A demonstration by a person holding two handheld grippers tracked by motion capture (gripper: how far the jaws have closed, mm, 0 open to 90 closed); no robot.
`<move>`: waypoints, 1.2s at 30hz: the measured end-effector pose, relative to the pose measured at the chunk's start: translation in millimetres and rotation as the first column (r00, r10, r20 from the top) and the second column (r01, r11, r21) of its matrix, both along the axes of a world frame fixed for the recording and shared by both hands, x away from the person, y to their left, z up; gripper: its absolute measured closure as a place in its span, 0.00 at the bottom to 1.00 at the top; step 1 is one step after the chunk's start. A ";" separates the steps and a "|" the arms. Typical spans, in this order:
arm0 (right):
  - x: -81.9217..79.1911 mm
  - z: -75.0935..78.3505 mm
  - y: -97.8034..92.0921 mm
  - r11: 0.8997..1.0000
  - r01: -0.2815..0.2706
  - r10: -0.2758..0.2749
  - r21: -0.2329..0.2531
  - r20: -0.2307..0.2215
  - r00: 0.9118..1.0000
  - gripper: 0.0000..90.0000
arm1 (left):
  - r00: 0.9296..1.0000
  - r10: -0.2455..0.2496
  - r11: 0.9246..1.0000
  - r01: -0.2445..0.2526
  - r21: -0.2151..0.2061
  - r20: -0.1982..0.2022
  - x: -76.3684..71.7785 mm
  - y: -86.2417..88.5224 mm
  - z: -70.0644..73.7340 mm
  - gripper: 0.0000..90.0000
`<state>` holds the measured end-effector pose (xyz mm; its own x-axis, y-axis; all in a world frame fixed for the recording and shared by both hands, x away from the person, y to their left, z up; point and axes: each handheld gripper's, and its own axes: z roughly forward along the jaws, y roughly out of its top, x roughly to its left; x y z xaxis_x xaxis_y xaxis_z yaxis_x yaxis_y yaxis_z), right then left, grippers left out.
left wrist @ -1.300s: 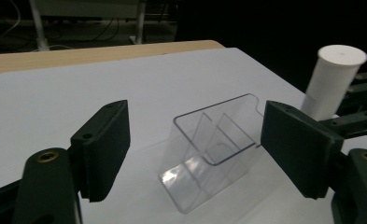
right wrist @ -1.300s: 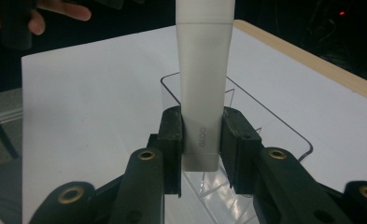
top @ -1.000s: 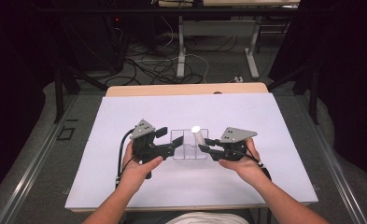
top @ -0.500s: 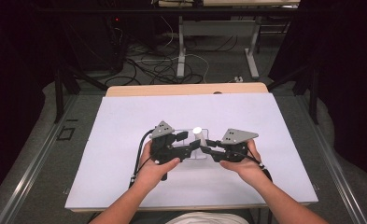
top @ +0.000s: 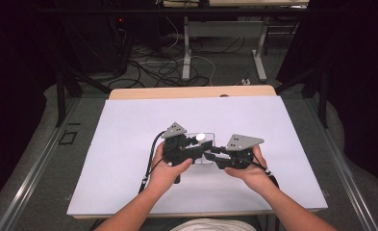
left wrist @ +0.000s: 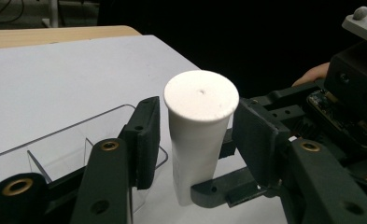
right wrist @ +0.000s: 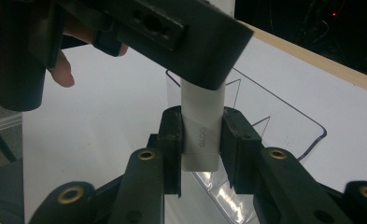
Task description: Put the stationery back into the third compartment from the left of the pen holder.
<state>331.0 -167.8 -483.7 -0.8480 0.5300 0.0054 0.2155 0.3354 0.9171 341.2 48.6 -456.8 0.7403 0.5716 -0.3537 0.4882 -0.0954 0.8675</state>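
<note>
A white tube (top: 201,137) with a flat round top (left wrist: 200,95) stands upright over a clear plastic tray (top: 212,140) in the middle of the white table. My right gripper (right wrist: 201,140) is shut on the tube's lower part (right wrist: 201,126), where small grey lettering shows. My left gripper (left wrist: 197,114) is open, its pads either side of the tube just under the top, with a thin gap at the left pad (left wrist: 146,140). In the high view the two grippers (top: 196,147) (top: 208,153) meet nose to nose at the tube.
The clear tray (left wrist: 55,154) has dividers and looks empty where visible. A white sheet (top: 129,144) covers the table, with a wooden edge (top: 191,91) at the far side. Beyond it lie floor cables (top: 162,67) and table legs.
My left gripper has moved right, from beside the tray to the tube, and its jaws now straddle the tube's top. The right gripper has kept hold of the tube almost in place.
</note>
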 end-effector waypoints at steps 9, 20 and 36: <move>-0.2 -0.3 0.0 1.000 -0.005 0.005 0.004 -0.002 1.000 0.79 | 1.000 0.009 1.000 -0.009 -0.005 -0.020 1.9 -0.6 1.4 0.73; 1.1 -1.4 -0.5 1.000 -0.009 0.010 0.010 -0.012 1.000 0.79 | 0.999 0.011 1.000 -0.011 0.004 -0.038 3.9 -1.1 2.3 0.74; 8.2 -2.9 -7.8 1.000 0.019 -0.019 0.010 -0.011 1.000 0.53 | 0.999 0.039 0.999 -0.039 0.024 -0.016 13.8 -8.1 8.0 0.74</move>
<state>339.1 -175.6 -486.6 -0.8376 0.5459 0.0203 0.2319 0.3218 0.9180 354.9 40.5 -448.7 0.7116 0.6084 -0.3515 0.5061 -0.0968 0.8570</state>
